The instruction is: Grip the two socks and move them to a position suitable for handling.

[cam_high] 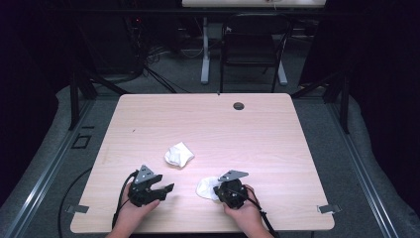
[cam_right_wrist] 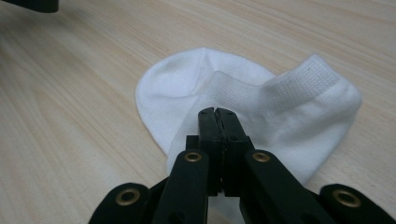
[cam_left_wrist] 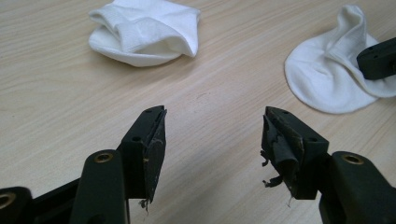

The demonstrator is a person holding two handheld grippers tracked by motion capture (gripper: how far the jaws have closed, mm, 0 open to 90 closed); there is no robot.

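1. At the left, the left tongs (cam_left_wrist: 212,140) stand wide open and hold nothing. They hover low over the bare desk (cam_high: 257,129), near the front edge. The pads look worn, with loose black shreds hanging from them. I judge that such a shred may snag the knit of a sock, or that a thin layer of cloth may slip out of a weak bite.

2. In the middle lies the crumpled sock (cam_high: 179,154) — bunched and partly folded over itself, apart from both tongs. If the open tongs come down on it from above, they may pinch only the upper fold, and the rest may trail or unroll when lifted.

3. At the right, the right tongs (cam_right_wrist: 218,116) are pressed together over the second sock (cam_right_wrist: 261,107), which lies flat on the desk just in front of the person's right hand (cam_high: 246,210). The tips meet near the ribbed cuff, but I cannot tell if any cloth is really caught between them. If there is none, a lift brings up nothing.

4. If cloth is caught, it may be only a thin edge — a quick pull could free it, or drag the sock toward the front edge of the desk.
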